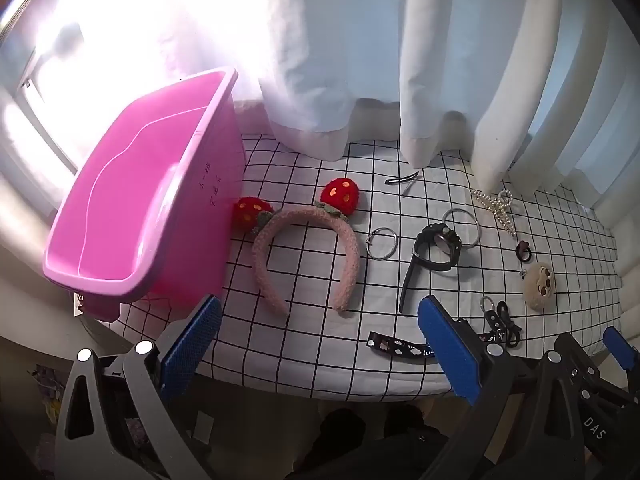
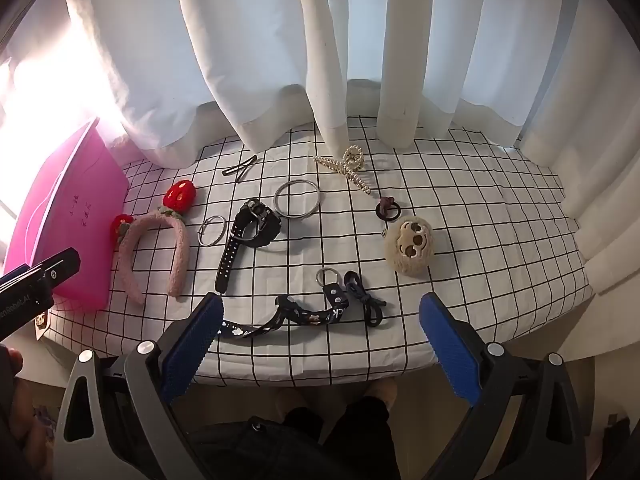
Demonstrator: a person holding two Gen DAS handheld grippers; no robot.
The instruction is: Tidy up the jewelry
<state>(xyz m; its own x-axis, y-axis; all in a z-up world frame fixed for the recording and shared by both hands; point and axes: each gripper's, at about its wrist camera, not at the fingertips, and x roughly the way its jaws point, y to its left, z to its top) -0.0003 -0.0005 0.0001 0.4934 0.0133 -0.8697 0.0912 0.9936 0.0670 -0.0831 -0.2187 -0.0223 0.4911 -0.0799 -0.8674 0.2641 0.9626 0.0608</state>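
Observation:
Accessories lie spread on a white black-grid cloth. A pink fluffy headband [image 1: 312, 256] [image 2: 132, 256] with two red strawberries lies beside the pink bin [image 1: 136, 208] [image 2: 64, 216] at the left. A black watch [image 1: 432, 252] [image 2: 250, 228], two silver bangles [image 1: 382, 243] [image 2: 297, 199], a pearl hair claw [image 1: 494, 204] [image 2: 348, 164], a beige plush charm [image 1: 540, 286] [image 2: 410, 248] and a dark lanyard keychain [image 1: 404, 348] [image 2: 304, 314] lie further right. My left gripper [image 1: 318, 340] hangs open above the table's near edge, in front of the headband. My right gripper [image 2: 320, 332] is open over the lanyard, nothing between its pads.
White curtains [image 2: 320, 60] hang along the far side of the table. A black hair clip [image 1: 402, 180] [image 2: 240, 168] and a dark hair tie [image 1: 525, 250] [image 2: 386, 208] lie toward the back. The left gripper's body [image 2: 36, 280] shows at the right wrist view's left edge. Dark clothing [image 2: 340, 432] shows below the table edge.

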